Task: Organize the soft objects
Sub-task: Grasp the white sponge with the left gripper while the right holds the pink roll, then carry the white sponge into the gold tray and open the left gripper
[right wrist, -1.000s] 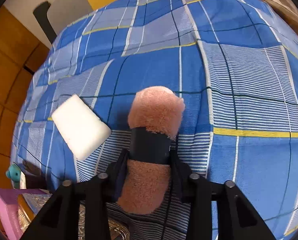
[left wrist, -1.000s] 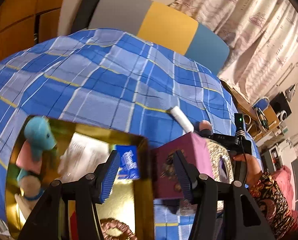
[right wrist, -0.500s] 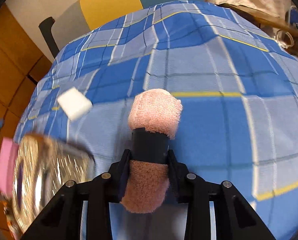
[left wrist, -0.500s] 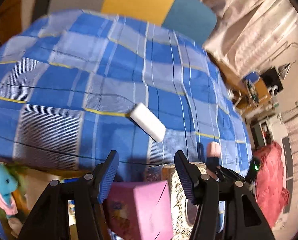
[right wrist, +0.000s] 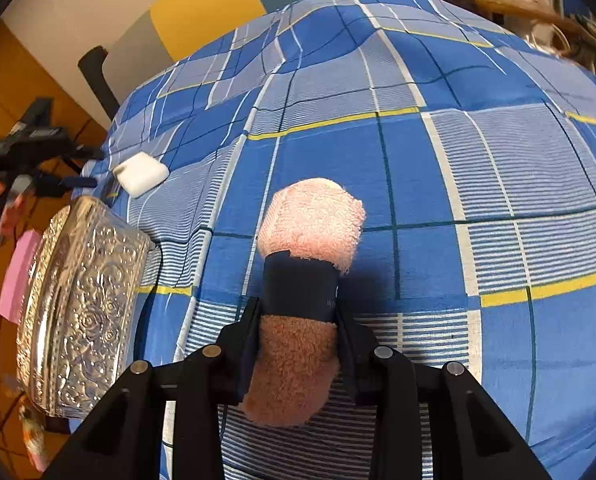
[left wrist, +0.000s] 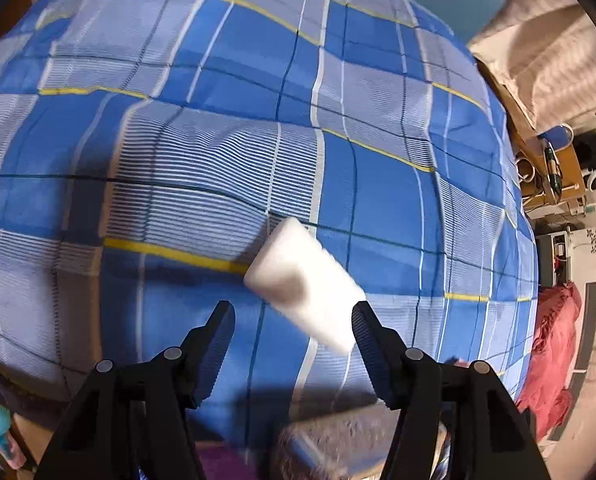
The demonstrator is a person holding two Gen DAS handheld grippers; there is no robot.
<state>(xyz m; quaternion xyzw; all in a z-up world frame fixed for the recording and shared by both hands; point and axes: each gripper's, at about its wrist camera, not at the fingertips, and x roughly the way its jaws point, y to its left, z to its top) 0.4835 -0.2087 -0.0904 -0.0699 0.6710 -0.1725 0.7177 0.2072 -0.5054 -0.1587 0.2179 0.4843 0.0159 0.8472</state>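
The left gripper [left wrist: 292, 316] has swung away from the gold box with the blue toy, which a second ago sat right under its jaws. Now it points down at the white sponge [left wrist: 304, 286] on the blue checked blanket [left wrist: 218, 152]. Its jaws are opening wider. The sponge lies just ahead of the tips, closer to the right one, and nothing is squeezed between them. This looks like the reach for the next soft thing to sort.

The right gripper [right wrist: 298, 312] stays clenched on the pink rolled towel [right wrist: 310, 220], pressing on its dark band [right wrist: 300, 288]. The towel sticks out past the tips. A silver patterned box [right wrist: 82, 300] now sits off to the left of these jaws.

The band has tiny pale marks, too small to read.
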